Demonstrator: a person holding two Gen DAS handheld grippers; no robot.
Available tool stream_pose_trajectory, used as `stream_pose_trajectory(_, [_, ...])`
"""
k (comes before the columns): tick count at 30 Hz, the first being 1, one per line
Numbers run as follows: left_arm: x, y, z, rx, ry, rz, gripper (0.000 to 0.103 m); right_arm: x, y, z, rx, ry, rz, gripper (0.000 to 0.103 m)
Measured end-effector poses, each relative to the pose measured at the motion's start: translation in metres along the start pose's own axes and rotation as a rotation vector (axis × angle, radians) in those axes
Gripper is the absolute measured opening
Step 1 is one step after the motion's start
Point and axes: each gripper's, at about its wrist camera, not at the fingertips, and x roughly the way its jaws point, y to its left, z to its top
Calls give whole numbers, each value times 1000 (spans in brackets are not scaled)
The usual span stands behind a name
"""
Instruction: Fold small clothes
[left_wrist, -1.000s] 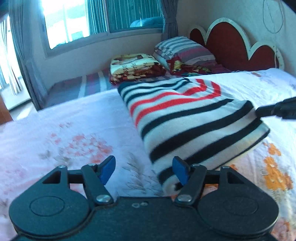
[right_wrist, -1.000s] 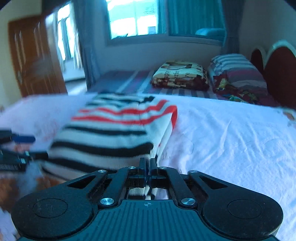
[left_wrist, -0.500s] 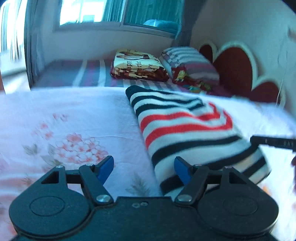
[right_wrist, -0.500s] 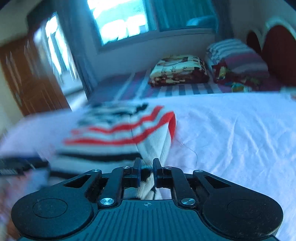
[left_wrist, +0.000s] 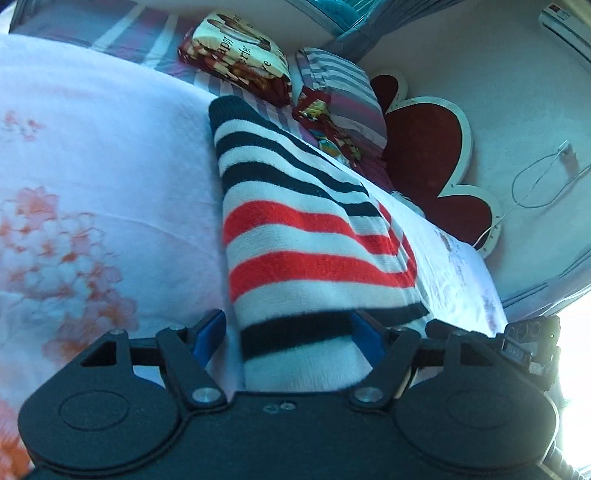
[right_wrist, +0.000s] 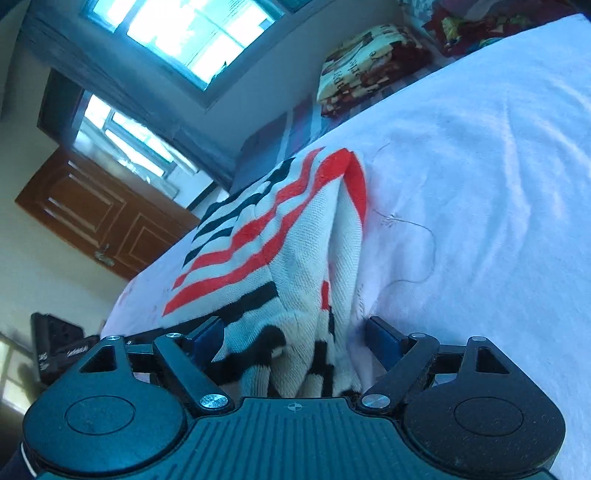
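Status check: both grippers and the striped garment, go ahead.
Left gripper opening, striped garment between its jaws. Right gripper opening, near edge between pads. Garment folded on bed. Nothing blocking.

- Folded garment (left_wrist: 314, 236) at frame centre: white knit with black stripes and a band of red ones.
- Bed cover (left_wrist: 92, 177): pale pink with orange-pink flowers at left (blurred, perhaps blossoms).
- Headboard (left_wrist: 424, 155), upper right: dark red, white-edged.
- Door (right_wrist: 99, 214), left: brown wood.
- Finger pads (left_wrist: 210, 332): blue.
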Motion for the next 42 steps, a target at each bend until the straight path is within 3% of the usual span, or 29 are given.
stream_pose_trajectory(2, [6, -2, 4, 6, 0, -7, 74, 3, 3, 5, -28, 21, -2, 82])
stream_pose_trajectory(4, [12, -8, 7, 31, 7, 4, 72, 5, 4, 10, -56, 30, -32, 65])
stream_pose_trajectory(9, [17, -29, 2, 153, -7, 84, 68, 25, 27, 9, -181, 35, -143, 53])
stream_pose_trajectory(10, [18, -34, 0, 183, -16, 98, 60, 28, 35, 5, -230, 30, -171, 42])
stream_pose_trajectory(13, [13, -47, -4, 260, -48, 129, 52, 31, 54, -5, -325, 7, -218, 36])
stream_pose_trajectory(16, [7, -55, -8, 291, -82, 137, 47, 33, 74, -20, -407, -35, -275, 34])
stream_pose_trajectory(25, [-64, -69, -17, 393, -148, 136, 44, 36, 169, -59, -546, -91, -283, 33])
stream_pose_trajectory(29, [-114, -49, -24, 401, -150, 168, 44, 53, 223, -92, -602, -91, -246, 33])
stream_pose_trajectory(34, [-170, -13, -33, 388, -143, 242, 44, 103, 282, -136, -622, -61, -178, 33])
stream_pose_trajectory(42, [-214, 55, -61, 267, -114, 309, 44, 180, 323, -198, -563, 54, -80, 33])
